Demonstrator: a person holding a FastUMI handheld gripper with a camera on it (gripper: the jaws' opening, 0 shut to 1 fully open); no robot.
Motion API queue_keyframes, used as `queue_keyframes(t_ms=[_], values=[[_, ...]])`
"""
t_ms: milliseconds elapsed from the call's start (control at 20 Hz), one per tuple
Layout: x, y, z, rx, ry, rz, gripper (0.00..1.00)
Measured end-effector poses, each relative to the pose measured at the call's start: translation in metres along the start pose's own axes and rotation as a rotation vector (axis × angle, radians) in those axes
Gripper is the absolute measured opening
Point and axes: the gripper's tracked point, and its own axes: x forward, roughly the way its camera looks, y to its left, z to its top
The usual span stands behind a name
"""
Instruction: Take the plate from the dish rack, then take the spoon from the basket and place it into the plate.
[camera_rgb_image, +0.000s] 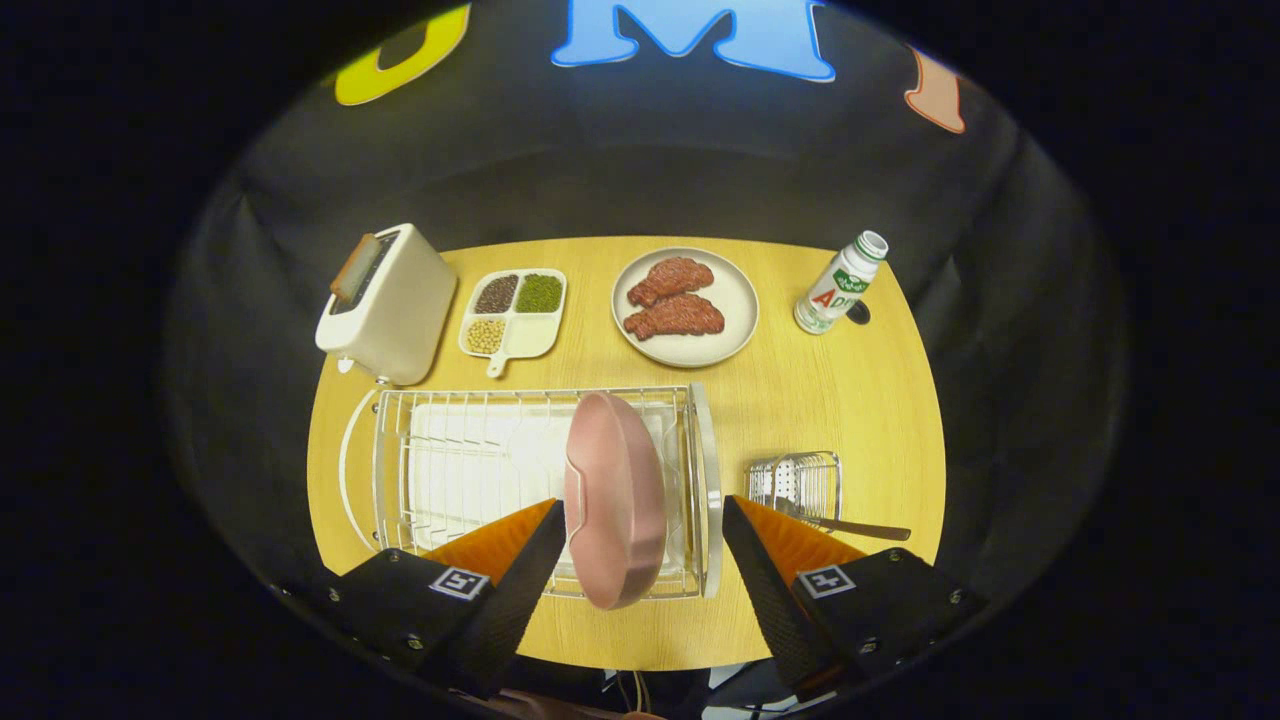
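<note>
The gripper is spread wide, the pink plate standing on edge in the rack between its fingers; whether the left finger touches the plate's edge is unclear. At 3 o'clock from the rack, the basket holds the spoon, handle poking out right. Beyond at 12 o'clock on the desk: toaster, tray, meat dish, bottle.

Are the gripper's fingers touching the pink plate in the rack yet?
Cannot tell. In the gripper view the open gripper straddles the plate; the left finger overlaps its edge, the right stands clear.
</note>
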Motion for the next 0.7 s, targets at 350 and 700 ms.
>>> queue_keyframes(t_ms=[350,700], values=[[0.022,-0.019,-0.002,-0.159,0.065,-0.233,0.76],[0.035,-0.007,0.002,-0.142,0.096,-0.291,0.13]])
